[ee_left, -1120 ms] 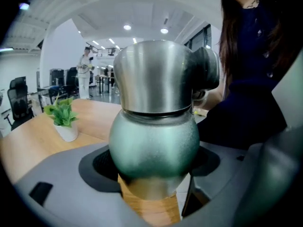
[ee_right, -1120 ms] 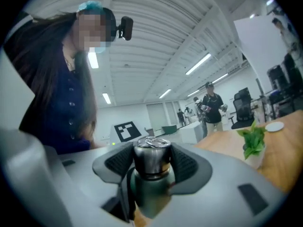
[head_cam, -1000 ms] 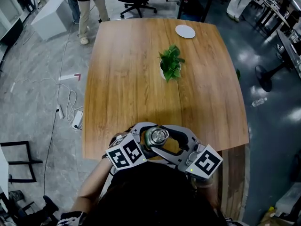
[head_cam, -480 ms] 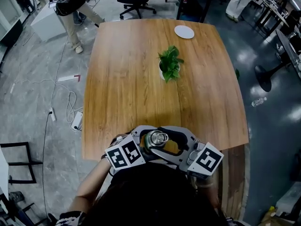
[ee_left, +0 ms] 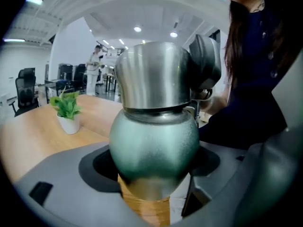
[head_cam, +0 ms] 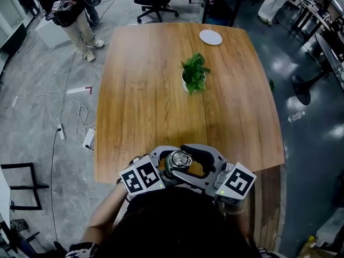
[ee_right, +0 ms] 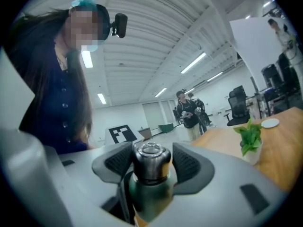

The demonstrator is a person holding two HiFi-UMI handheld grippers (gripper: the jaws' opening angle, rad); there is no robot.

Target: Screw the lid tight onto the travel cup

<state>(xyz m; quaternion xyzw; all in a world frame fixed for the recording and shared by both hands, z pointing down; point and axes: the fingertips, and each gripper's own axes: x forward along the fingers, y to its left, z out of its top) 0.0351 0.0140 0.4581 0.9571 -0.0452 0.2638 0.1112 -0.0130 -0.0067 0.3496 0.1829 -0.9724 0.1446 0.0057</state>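
- Room: an open office with a grey floor. A wooden table (head_cam: 145, 90) fills the middle of the head view.
- Position: the travel cup (ee_left: 154, 136) is upright at the near edge of the table, close to the person. We cannot tell whether its base rests on the wood.
- Left gripper (ee_left: 151, 174): jaws clamped on the cup's green body.
- Right gripper (ee_right: 152, 161): ribbed pads closed on the steel lid (ee_right: 151, 152).
- Progress: the lid sits square on the cup, with a thin seam showing where it meets the body. We judge the turning step to be under way. We cannot confirm that the thread is fully tight. Final tightening and release remain.
- Count: one cup, one lid, two grippers. Farther off, one potted plant (head_cam: 194, 74) and one white dish (head_cam: 210, 36) at the far edge.
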